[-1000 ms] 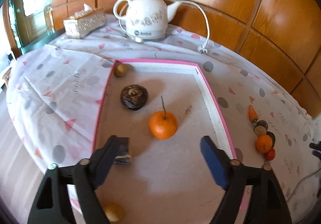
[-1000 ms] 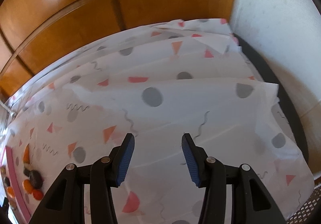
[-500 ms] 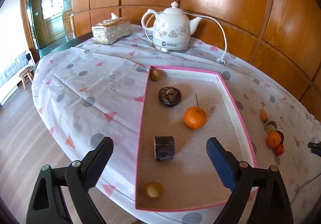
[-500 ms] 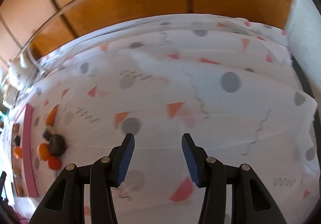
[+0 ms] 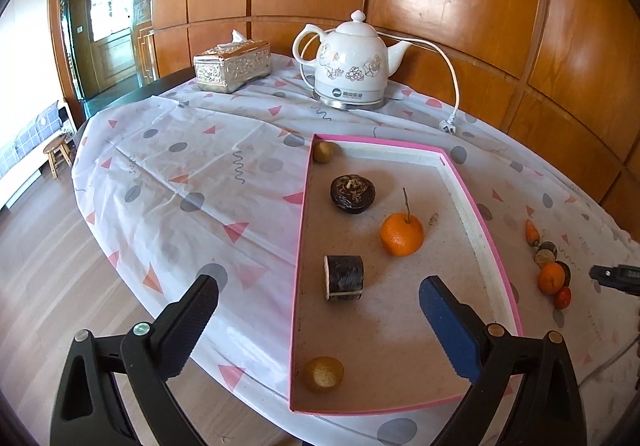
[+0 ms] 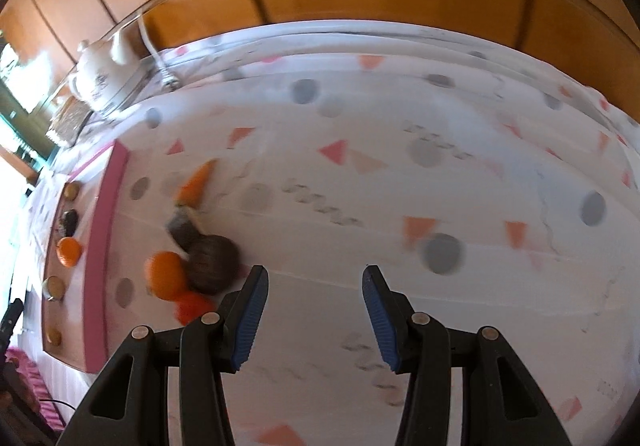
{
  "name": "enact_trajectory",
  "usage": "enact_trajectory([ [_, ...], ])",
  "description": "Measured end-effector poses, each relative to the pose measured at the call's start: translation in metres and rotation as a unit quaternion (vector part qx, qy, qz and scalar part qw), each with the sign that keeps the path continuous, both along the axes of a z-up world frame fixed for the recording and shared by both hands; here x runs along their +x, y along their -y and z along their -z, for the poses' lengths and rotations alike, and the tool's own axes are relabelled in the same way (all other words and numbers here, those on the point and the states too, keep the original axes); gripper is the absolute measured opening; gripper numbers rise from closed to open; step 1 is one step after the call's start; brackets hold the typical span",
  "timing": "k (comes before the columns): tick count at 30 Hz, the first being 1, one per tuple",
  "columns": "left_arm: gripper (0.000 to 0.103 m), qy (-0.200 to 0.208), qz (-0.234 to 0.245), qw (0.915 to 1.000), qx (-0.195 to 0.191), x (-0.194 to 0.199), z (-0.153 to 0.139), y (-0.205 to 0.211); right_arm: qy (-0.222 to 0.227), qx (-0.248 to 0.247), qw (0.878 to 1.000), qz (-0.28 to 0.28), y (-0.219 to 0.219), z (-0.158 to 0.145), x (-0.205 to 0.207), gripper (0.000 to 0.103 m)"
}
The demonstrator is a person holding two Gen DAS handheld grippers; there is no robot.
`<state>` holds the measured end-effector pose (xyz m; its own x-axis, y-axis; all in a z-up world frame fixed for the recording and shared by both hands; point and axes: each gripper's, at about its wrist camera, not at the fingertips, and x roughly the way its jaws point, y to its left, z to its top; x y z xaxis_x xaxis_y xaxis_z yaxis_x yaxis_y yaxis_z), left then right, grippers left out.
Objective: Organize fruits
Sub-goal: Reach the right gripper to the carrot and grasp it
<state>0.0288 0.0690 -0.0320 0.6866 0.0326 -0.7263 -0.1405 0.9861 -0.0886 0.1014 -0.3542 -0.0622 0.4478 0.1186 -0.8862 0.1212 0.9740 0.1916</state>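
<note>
While five fruits are sitting spread out in the pink tray (image 5: pixel 472 202), a loose pile (image 6: pixel 192 266) is waiting on the counter (image 6: pixel 400 206), presumably next to be sorted. The right gripper (image 6: pixel 314 310) is hovering with jaws apart and empty, the pile lying just off their left tip, lower left of frame. The left gripper (image 5: pixel 318 314) is gaping wide over the tray's near end, holding nothing.

Both grippers are black plastic frames (with silver screws). Left gripper (image 5: pixel 316 306) and right gripper (image 6: pixel 314 312) have ribbed blue pads (image 6: pixel 250 316).
</note>
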Motion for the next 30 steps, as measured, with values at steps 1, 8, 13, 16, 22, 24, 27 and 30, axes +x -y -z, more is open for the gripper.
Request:
enact_trajectory([
  [1,0.101,0.0,0.0,1.0,-0.002,0.0,0.0,0.0,0.001,0.004,1.0,-0.004,-0.006,0.0,0.005,0.05],
  [8,0.101,-0.003,0.004,0.9999,-0.009,-0.001,0.003,-0.001,0.014,0.031,0.999,-0.025,-0.044,-0.008,0.04,0.05],
  [13,0.101,-0.003,0.014,0.9998,-0.011,-0.004,0.003,0.001,0.012,0.032,0.999,-0.035,-0.065,-0.007,0.069,0.05],
  [16,0.101,-0.001,0.018,0.9998,-0.008,-0.006,0.003,0.002,0.004,0.034,0.999,-0.035,-0.074,0.0,0.083,0.05],
  [22,0.101,-0.011,0.019,0.9997,-0.011,-0.004,0.007,0.002,-0.027,0.018,0.999,-0.043,-0.091,0.022,0.106,0.044],
  [24,0.101,-0.014,0.018,0.9997,-0.011,-0.003,0.009,0.002,-0.039,0.01,0.998,-0.052,-0.098,0.033,0.111,0.033],
  [27,0.101,-0.014,0.015,0.9997,-0.011,-0.002,0.01,0.001,-0.029,-0.025,0.997,-0.068,-0.11,0.034,0.113,0.019],
  [30,0.101,-0.016,0.012,0.9997,-0.013,-0.002,0.01,0.001,-0.026,-0.055,0.994,-0.09,-0.119,0.033,0.112,0.019],
])
